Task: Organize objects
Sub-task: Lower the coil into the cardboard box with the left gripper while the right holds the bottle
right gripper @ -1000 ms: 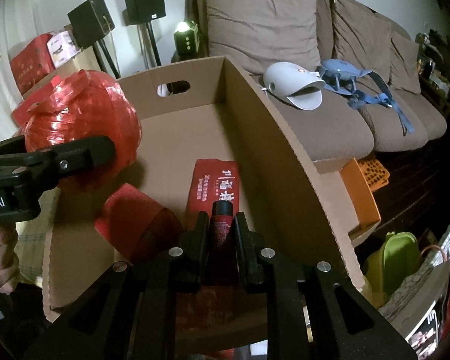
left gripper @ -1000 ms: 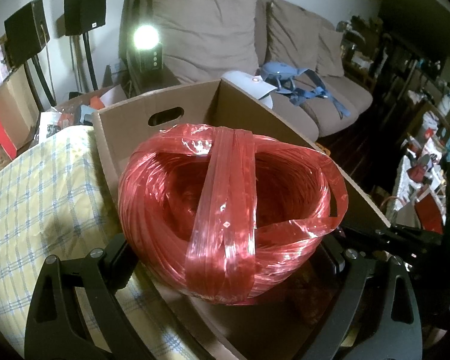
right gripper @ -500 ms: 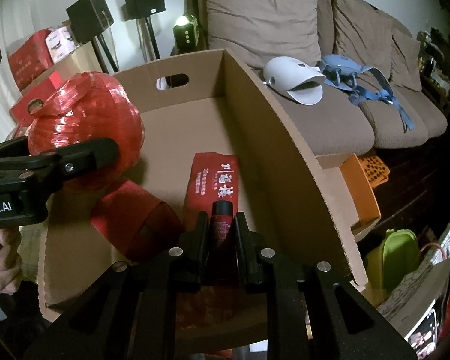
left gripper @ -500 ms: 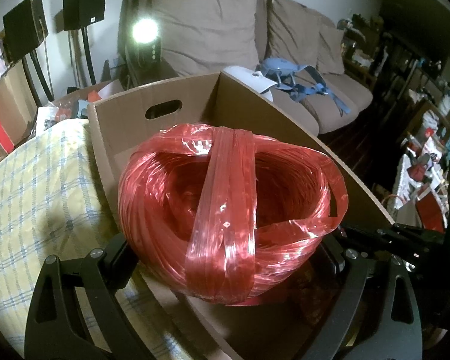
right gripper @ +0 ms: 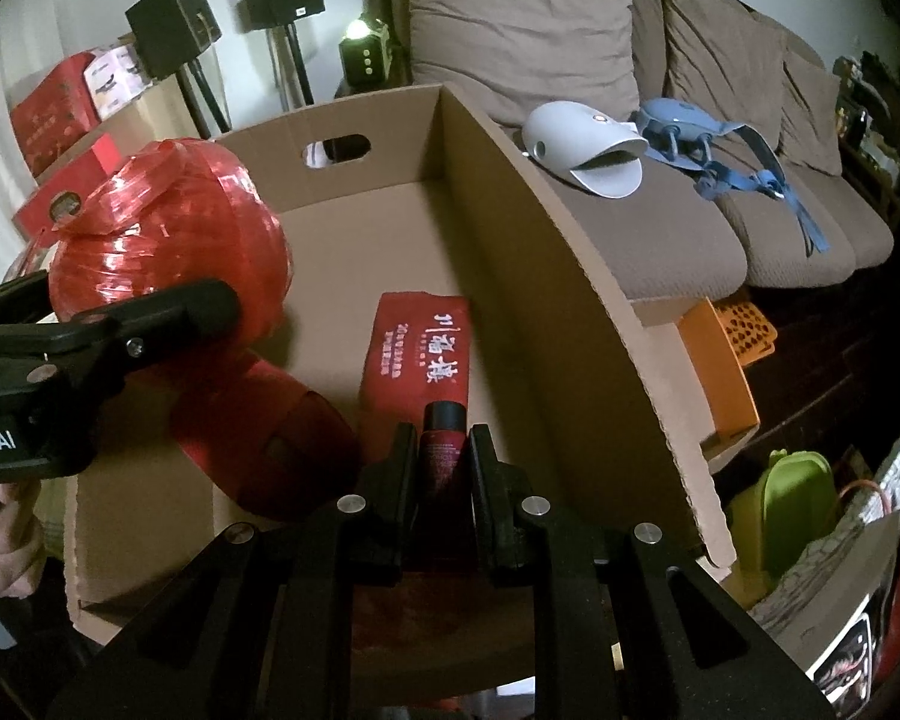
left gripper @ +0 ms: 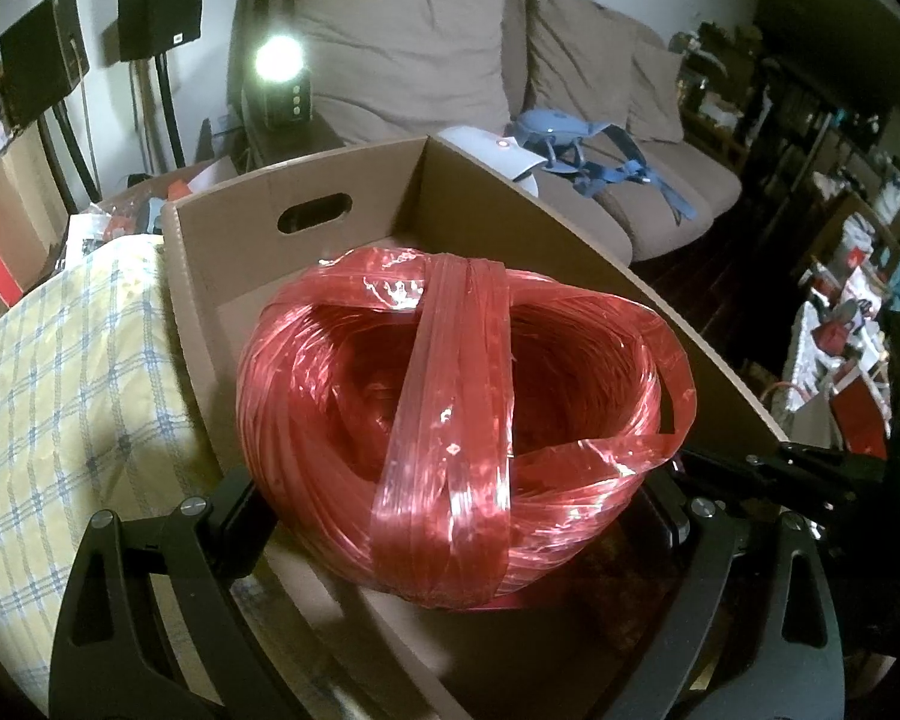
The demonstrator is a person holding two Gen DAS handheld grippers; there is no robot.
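We hold a bulky red twine ball between the wide-spread fingers of our left gripper, over the left rim of the cardboard box near its front left corner, while our right gripper is closed narrowly on a small dark red bottle low over the box floor near the front wall. A red packet already lies flat on the floor toward the right wall, and a red cylinder lies on its side toward the left wall. The twine is slick and springy, so we judge it could squirm out of the pads and drop outside the box onto the checked cloth if we tilt or loosen early. If we let it go where it hangs, it may land on the cylinder and roll. The bottle, thin and smooth, could tip over on release, or our two grippers could collide in the crowded front of the box.
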